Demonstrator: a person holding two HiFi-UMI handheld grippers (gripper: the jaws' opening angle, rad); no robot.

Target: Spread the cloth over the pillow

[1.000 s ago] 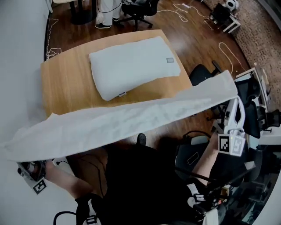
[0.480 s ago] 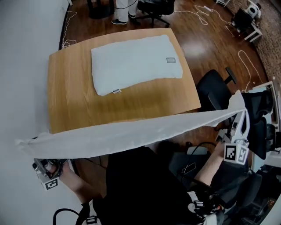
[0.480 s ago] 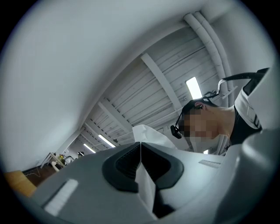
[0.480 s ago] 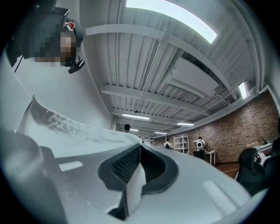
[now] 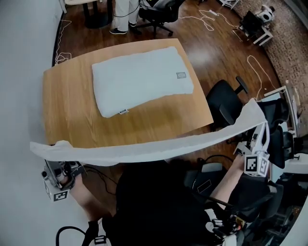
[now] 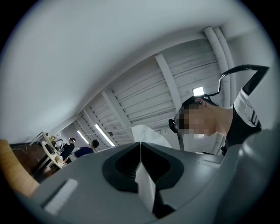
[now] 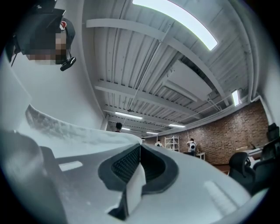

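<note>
A white pillow (image 5: 142,79) lies slantwise on the wooden table (image 5: 67,113). The long white cloth (image 5: 144,150) hangs stretched in the air along the table's near edge, clear of the pillow. My left gripper (image 5: 52,166) at the lower left is shut on the cloth's left end. In the left gripper view the jaws (image 6: 140,151) meet with a strip of cloth (image 6: 145,186) pinched between them. My right gripper (image 5: 260,122) at the right is shut on the other end, and cloth (image 7: 133,183) shows between its closed jaws (image 7: 140,153).
A black office chair (image 5: 225,102) stands by the table's right corner, with more dark chairs and gear (image 5: 281,139) further right. Cables (image 5: 202,12) trail on the wooden floor beyond. A person's legs (image 5: 122,14) stand past the far edge. A white wall (image 5: 19,72) runs along the left.
The cloth, a broad band before, now shows as a narrow taut strip closer to the table's near edge. Both grippers have moved toward the table while still holding its ends.
</note>
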